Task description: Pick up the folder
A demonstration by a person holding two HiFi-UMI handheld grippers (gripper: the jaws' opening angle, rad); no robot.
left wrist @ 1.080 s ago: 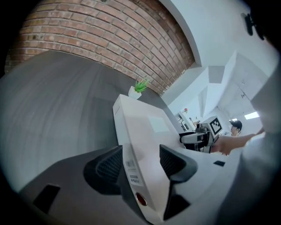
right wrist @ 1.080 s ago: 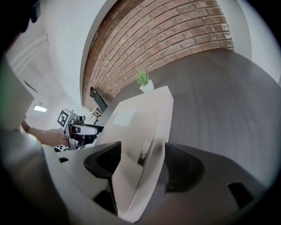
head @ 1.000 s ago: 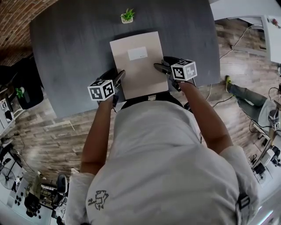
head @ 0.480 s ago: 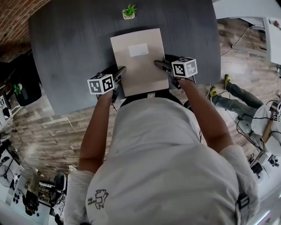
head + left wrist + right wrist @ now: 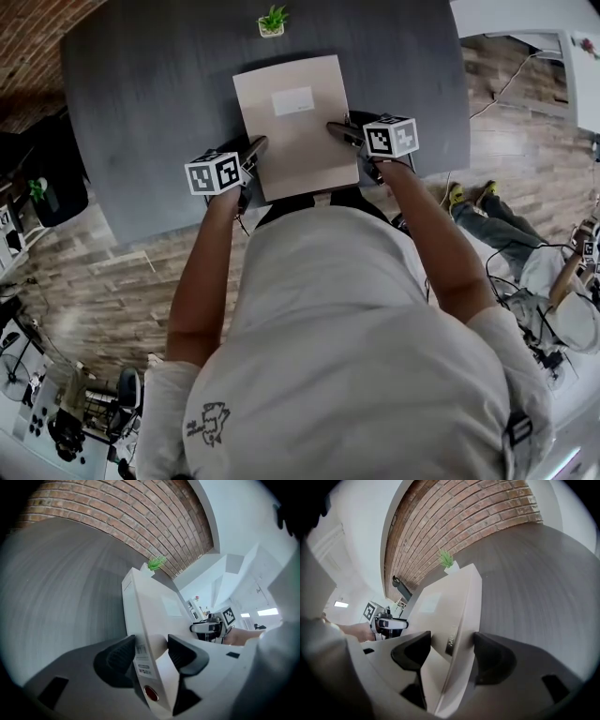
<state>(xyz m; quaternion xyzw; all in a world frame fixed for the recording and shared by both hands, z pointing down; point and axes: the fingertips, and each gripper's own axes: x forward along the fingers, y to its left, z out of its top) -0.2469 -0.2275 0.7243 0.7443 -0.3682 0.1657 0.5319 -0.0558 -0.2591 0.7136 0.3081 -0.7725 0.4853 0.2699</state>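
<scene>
Two tongs closing astride folder (image 5: pixel 295 127), neither clamped: left tongs (image 5: pixel 151 649), right tongs (image 5: pixel 451 645); spine label (image 5: pixel 142 662) illegible.

Beige folder (image 5: pixel 295 131), dark grey table (image 5: pixel 141 112), red brick wall (image 5: pixel 117 520)

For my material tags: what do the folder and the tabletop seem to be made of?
Folder: likely matte beige cardboard; stiff flat cover with a white paper label. Tabletop: probably dark grey wood or laminate; faint grain streaks, matte, no glare.
</scene>
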